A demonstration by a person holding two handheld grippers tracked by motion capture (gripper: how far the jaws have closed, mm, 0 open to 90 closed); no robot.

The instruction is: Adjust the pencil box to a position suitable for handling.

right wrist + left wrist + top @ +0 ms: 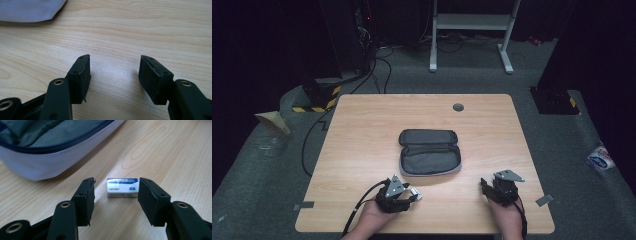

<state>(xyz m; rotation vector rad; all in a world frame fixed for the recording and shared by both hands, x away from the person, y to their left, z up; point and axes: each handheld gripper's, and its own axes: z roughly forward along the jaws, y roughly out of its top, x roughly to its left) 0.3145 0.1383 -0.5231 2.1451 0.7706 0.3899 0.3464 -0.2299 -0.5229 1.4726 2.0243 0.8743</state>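
Observation:
A grey zip pouch [430, 151] lies unzipped and spread flat in the middle of the wooden table [362, 130]; its pale lower edge also shows as the pouch [45, 147] and the pouch [27, 10]. A small white and blue box [122, 187] lies on the wood just ahead of my left gripper [116, 187], whose jaws stand open on either side of it without touching. In the high view the box [416, 192] sits at the tip of the left gripper [398, 192] near the front edge. My right gripper [114, 66] is open over bare wood, seen at the front right as the right gripper [502, 187].
A round cable port [458, 107] sits near the table's far edge. Beyond the table stand a white metal frame [472, 30] and dark equipment with cables [362, 45]. Grey floor surrounds the table.

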